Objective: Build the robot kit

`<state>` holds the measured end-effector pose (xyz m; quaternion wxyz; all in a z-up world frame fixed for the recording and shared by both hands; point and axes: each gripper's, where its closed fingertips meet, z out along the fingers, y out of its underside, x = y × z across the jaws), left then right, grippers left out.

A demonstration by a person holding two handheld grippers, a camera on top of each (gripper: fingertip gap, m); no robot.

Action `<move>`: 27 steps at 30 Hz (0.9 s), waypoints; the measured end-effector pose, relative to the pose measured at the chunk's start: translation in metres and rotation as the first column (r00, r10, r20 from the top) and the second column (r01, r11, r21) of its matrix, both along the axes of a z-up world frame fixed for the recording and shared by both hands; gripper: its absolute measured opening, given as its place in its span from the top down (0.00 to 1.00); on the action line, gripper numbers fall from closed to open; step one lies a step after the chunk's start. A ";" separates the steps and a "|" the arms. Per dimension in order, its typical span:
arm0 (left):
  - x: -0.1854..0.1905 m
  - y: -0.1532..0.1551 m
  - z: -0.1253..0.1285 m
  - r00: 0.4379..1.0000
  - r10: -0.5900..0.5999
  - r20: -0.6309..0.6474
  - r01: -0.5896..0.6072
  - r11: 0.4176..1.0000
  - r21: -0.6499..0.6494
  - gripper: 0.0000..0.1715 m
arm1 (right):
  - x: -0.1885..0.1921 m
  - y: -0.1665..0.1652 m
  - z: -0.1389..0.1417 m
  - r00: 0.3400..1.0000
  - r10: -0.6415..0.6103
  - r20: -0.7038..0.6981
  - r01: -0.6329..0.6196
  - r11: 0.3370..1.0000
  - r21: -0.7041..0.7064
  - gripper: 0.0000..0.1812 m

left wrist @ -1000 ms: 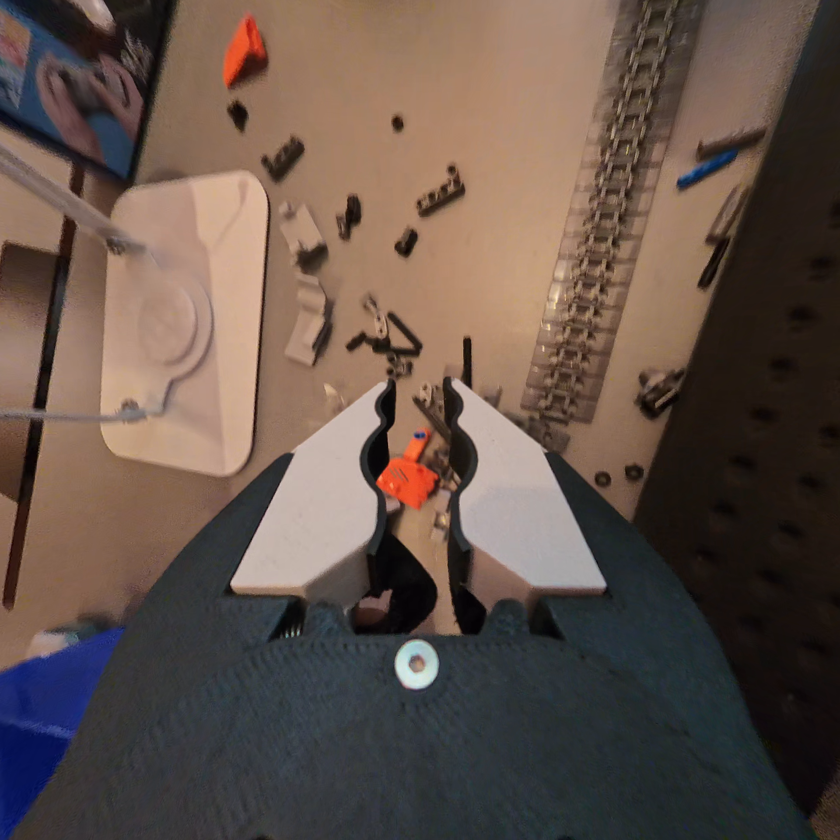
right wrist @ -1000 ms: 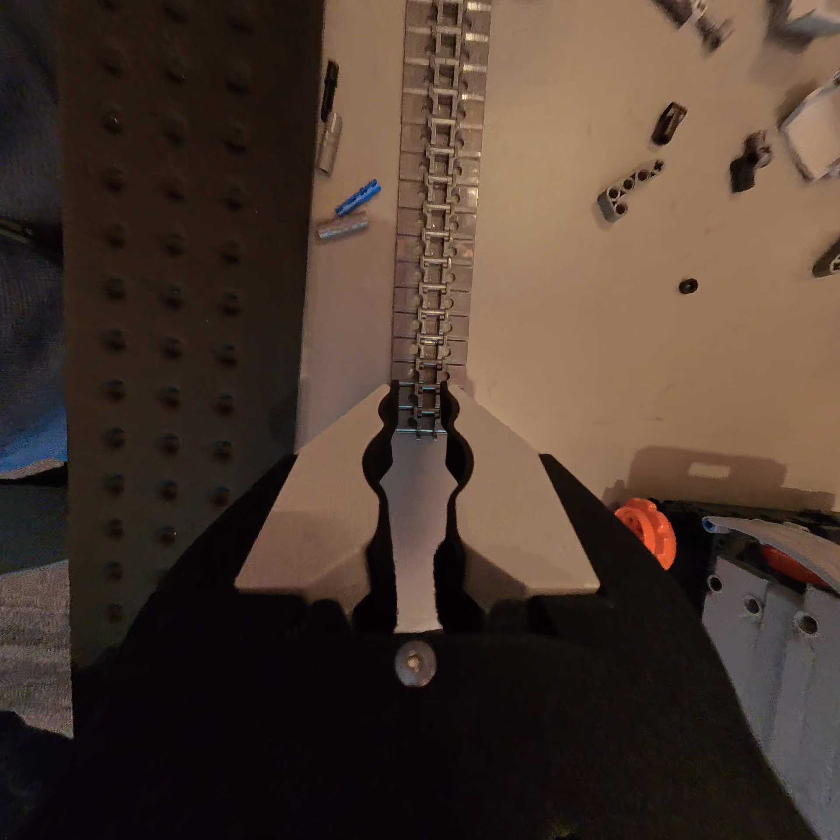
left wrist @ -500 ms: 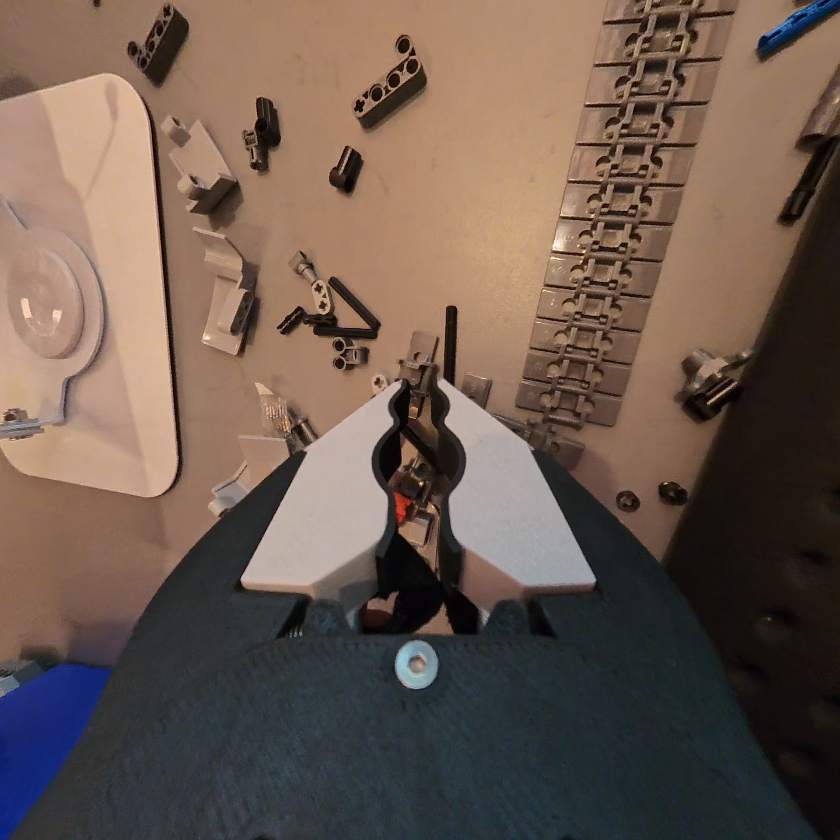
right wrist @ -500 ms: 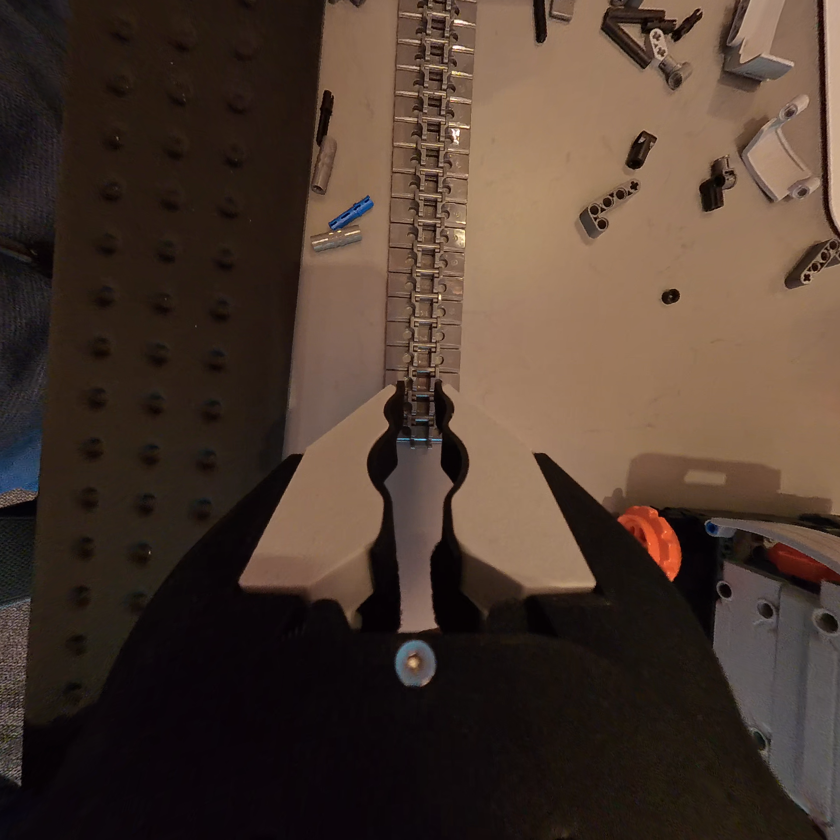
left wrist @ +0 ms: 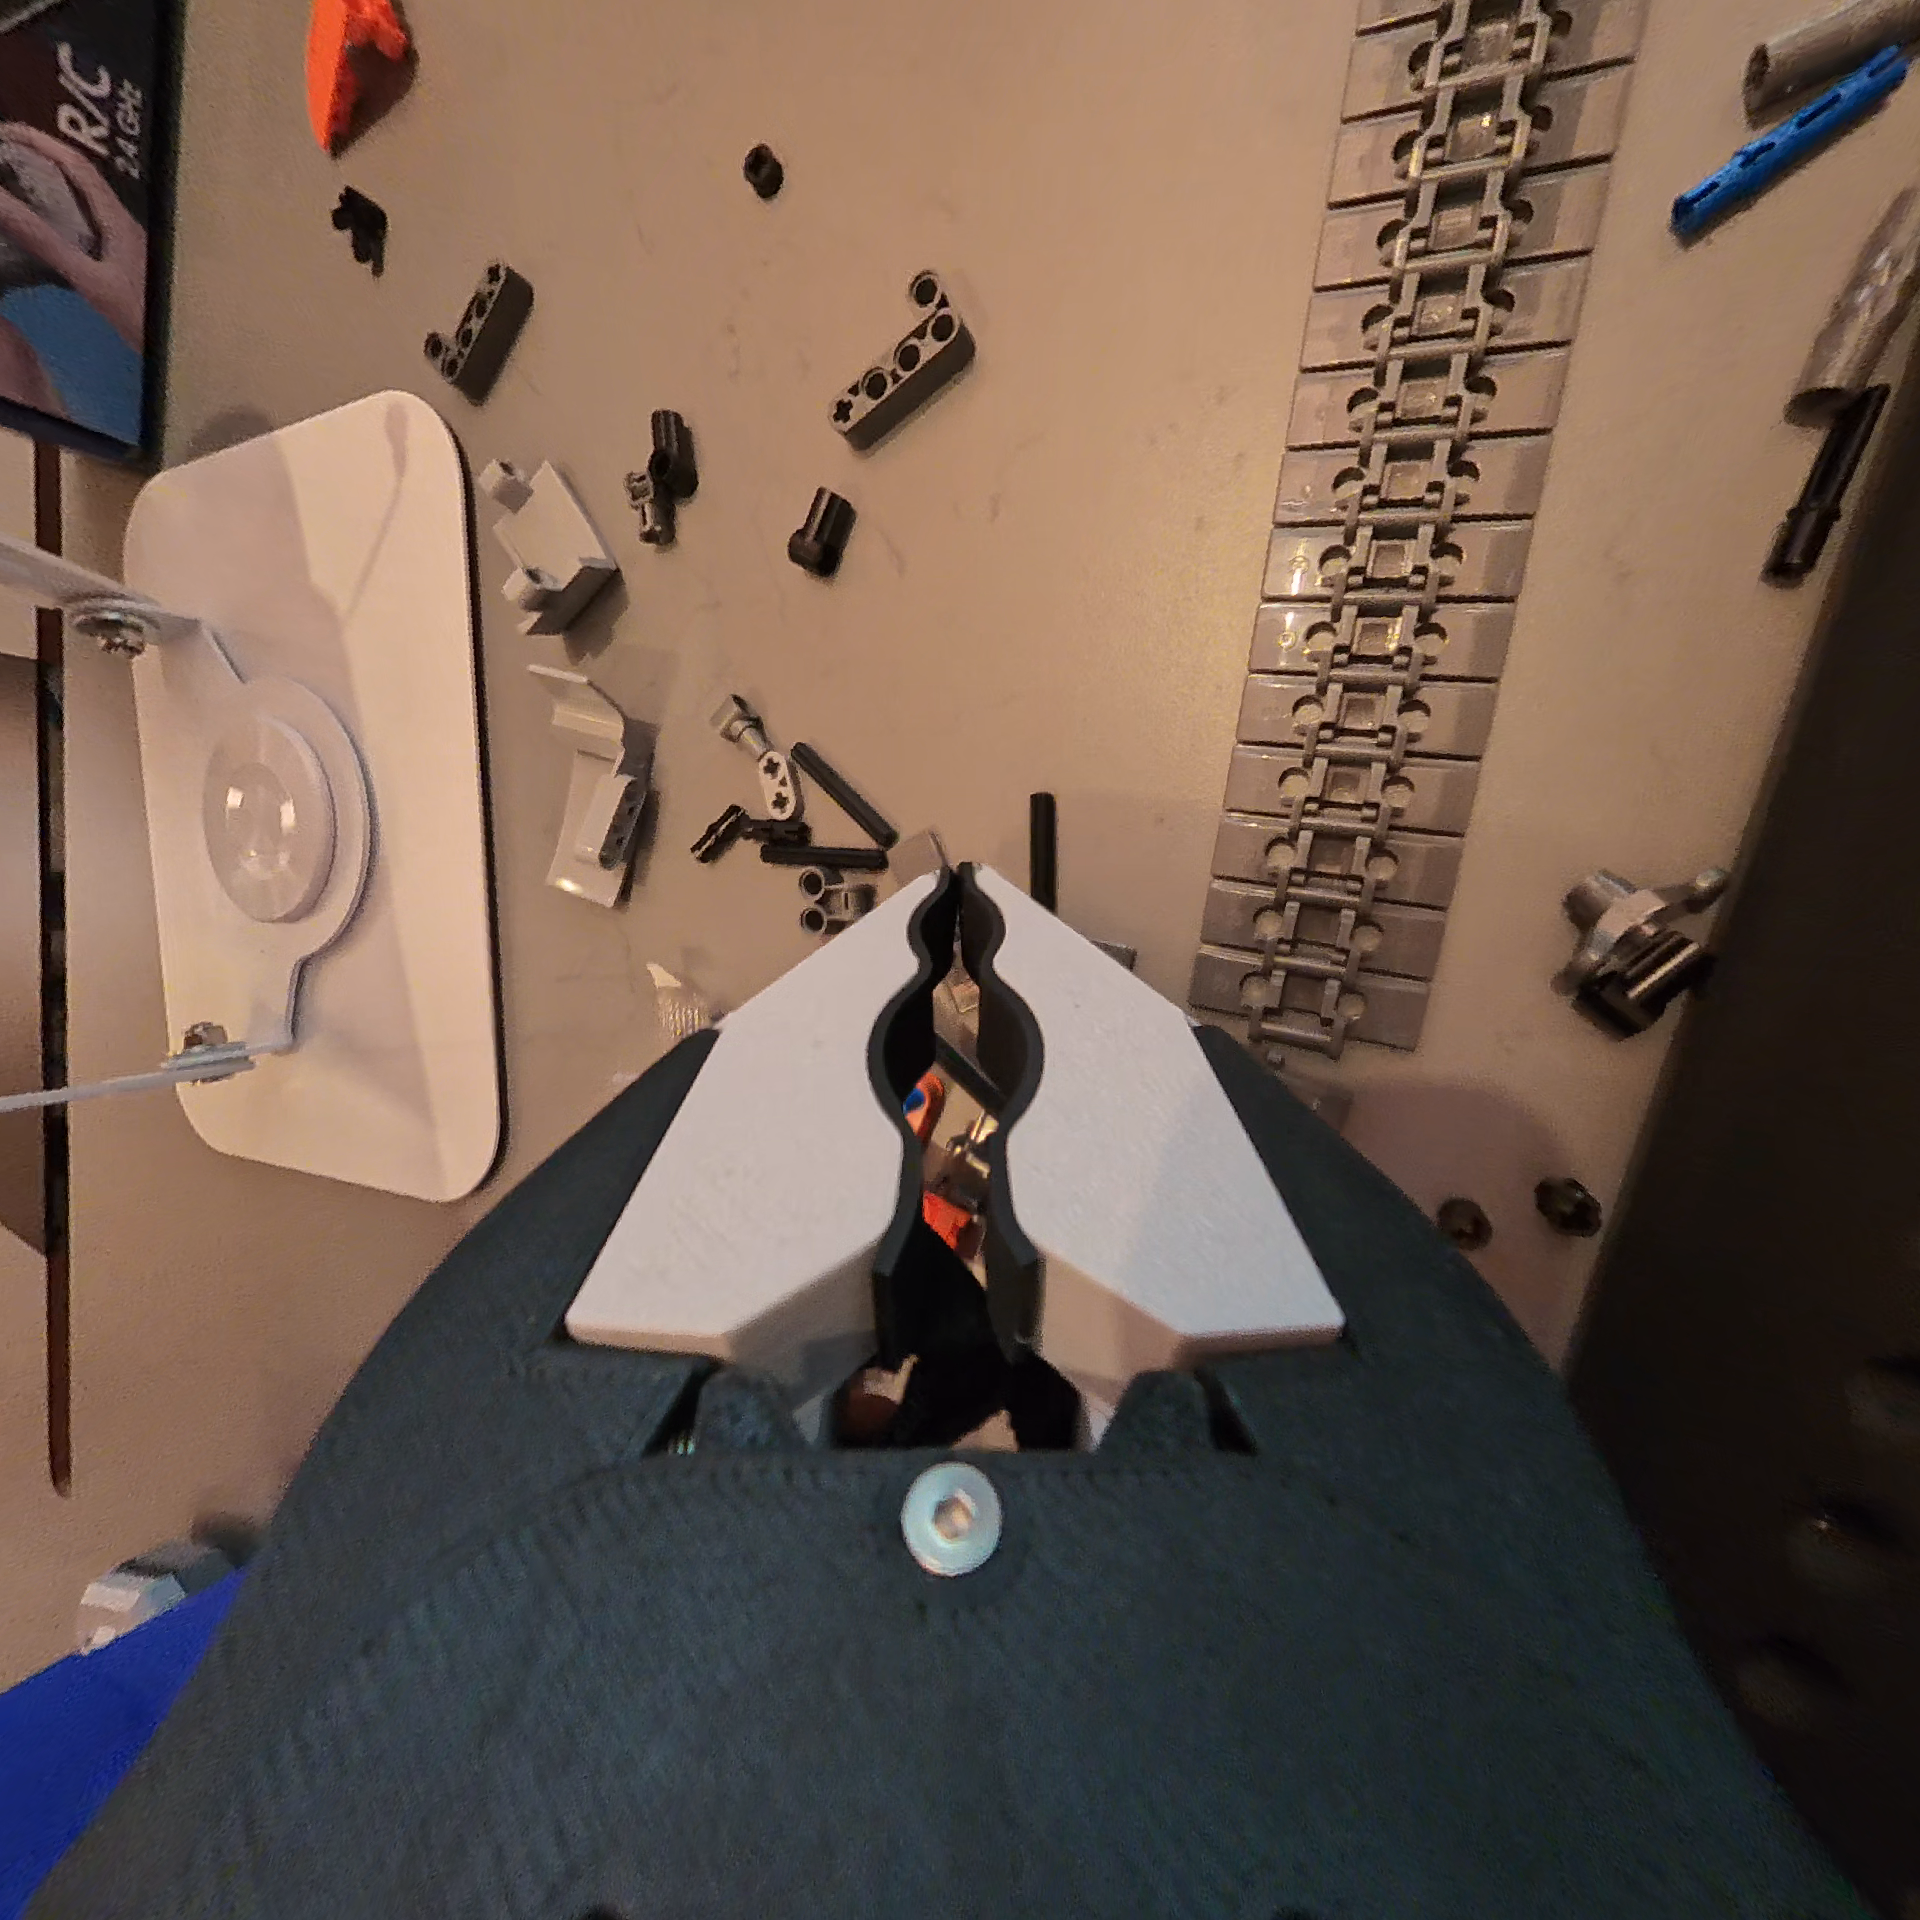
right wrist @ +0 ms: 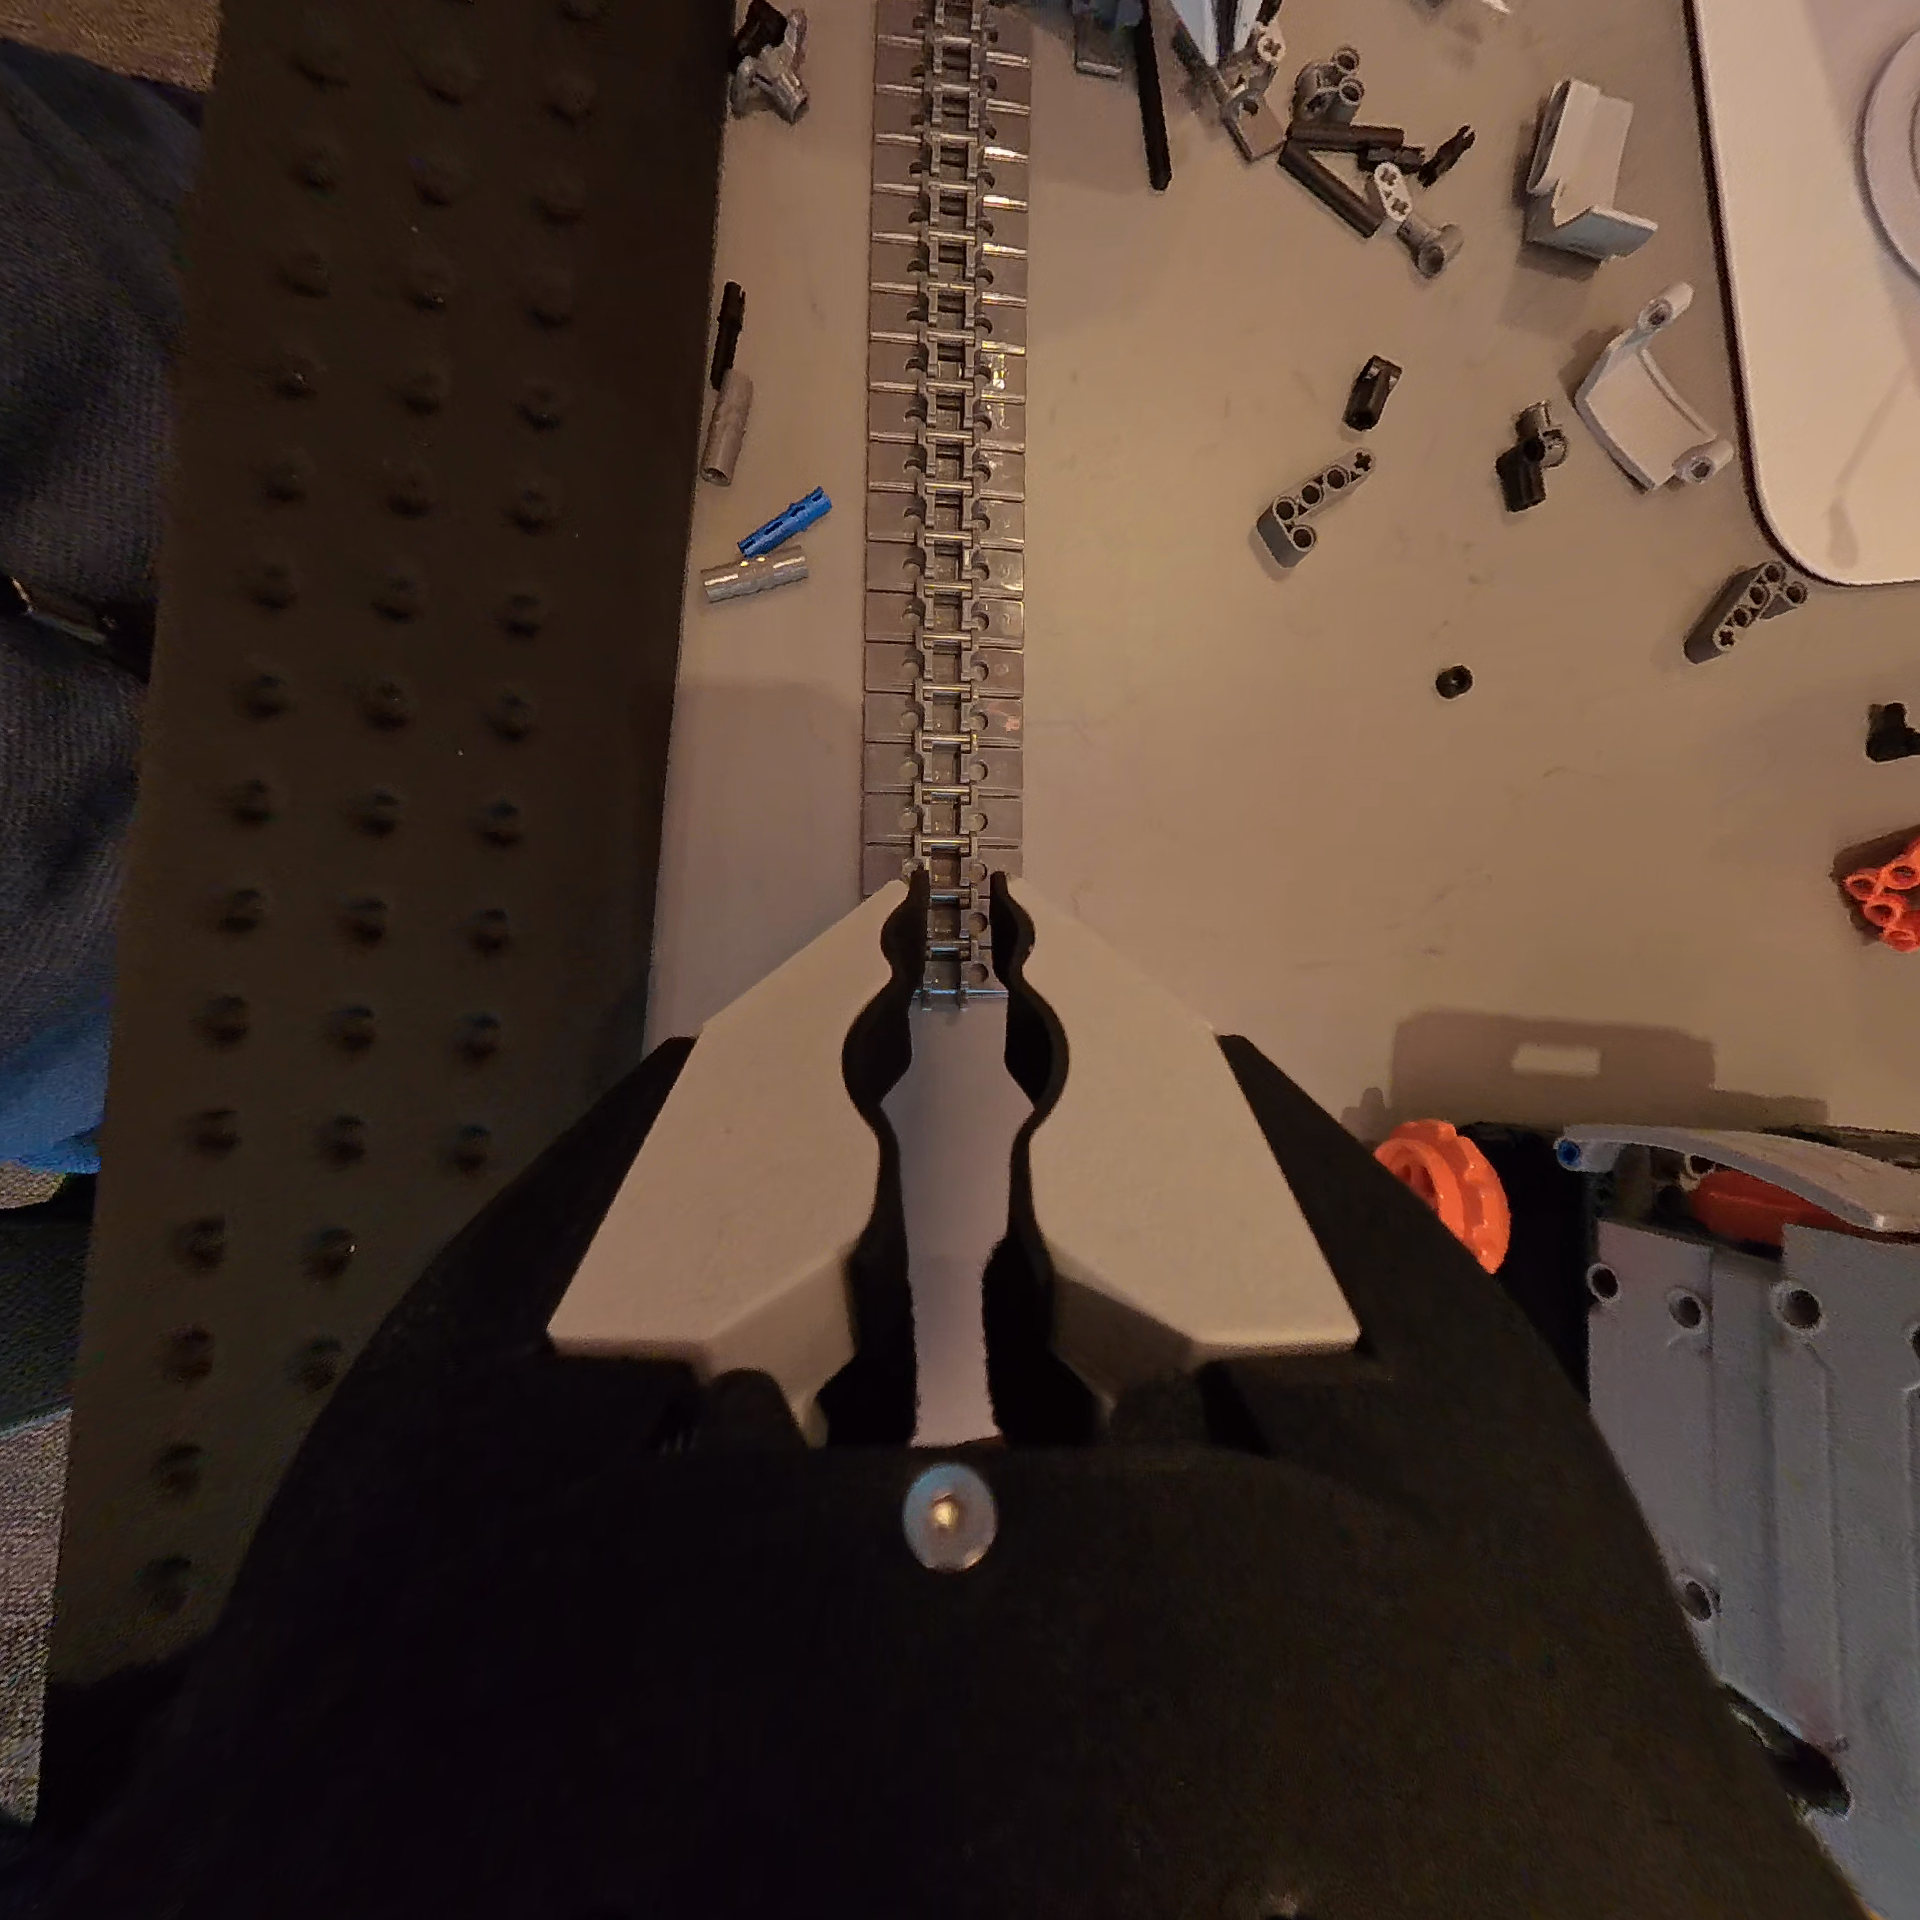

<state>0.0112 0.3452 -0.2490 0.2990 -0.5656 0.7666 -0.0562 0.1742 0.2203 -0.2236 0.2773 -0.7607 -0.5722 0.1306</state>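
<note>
Left gripper (left wrist: 958, 883): tips drawn together, only a sliver of gap. A thin grey piece (left wrist: 928, 854) pokes out at the tips and appears pinched there (identity unclear; it is mostly hidden). Through the wavy gap behind the tips, orange and grey bits show below; whether they are held or just lying underneath cannot be told.

Off to its left lies the white plate (left wrist: 416, 1039) with a clear lens on wire arms. Between plate and tips are loose parts: grey panels (left wrist: 597, 805), black pins (left wrist: 831, 821). Ahead sit two holed beams (left wrist: 906, 358). To its right runs the track (left wrist: 1392, 582), flat and straight, its near end just beside the right finger. Farther right stands a dark studded board (left wrist: 1766, 1039).

Right gripper (right wrist: 958, 883): partly open, tips straddling the near end of the track (right wrist: 948, 520), which runs straight ahead from the gap. The pads look to be at the link's sides, but actual clamping cannot be confirmed. A straight flat lay likely keeps the links aligned for handling.

Left of it is the board (right wrist: 416, 727), with a blue pin (right wrist: 784, 523) and grey sleeve (right wrist: 755, 575) between board and track. Right of it are scattered beams, an orange wheel (right wrist: 1444, 1184) and a grey assembly (right wrist: 1756, 1403) close by its side.
</note>
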 end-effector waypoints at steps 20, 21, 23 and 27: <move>0.020 -0.017 -0.005 0.997 -0.054 0.051 0.056 0.998 -0.034 1.00 | 0.002 -0.004 0.001 1.000 0.005 -0.015 -0.005 1.000 0.012 0.95; 0.023 -0.017 0.001 0.995 -0.053 0.085 0.056 0.998 -0.036 1.00 | 0.001 -0.004 0.001 1.000 0.005 -0.017 -0.004 1.000 0.013 0.95; 0.023 -0.016 0.009 0.992 -0.032 0.118 0.040 0.997 -0.061 0.98 | 0.002 -0.004 0.001 1.000 0.003 -0.019 -0.003 1.000 0.015 0.95; 0.015 -0.013 0.008 0.995 0.034 0.092 -0.024 0.995 -0.101 0.91 | 0.002 -0.005 0.000 1.000 0.005 -0.024 -0.005 1.000 0.011 0.95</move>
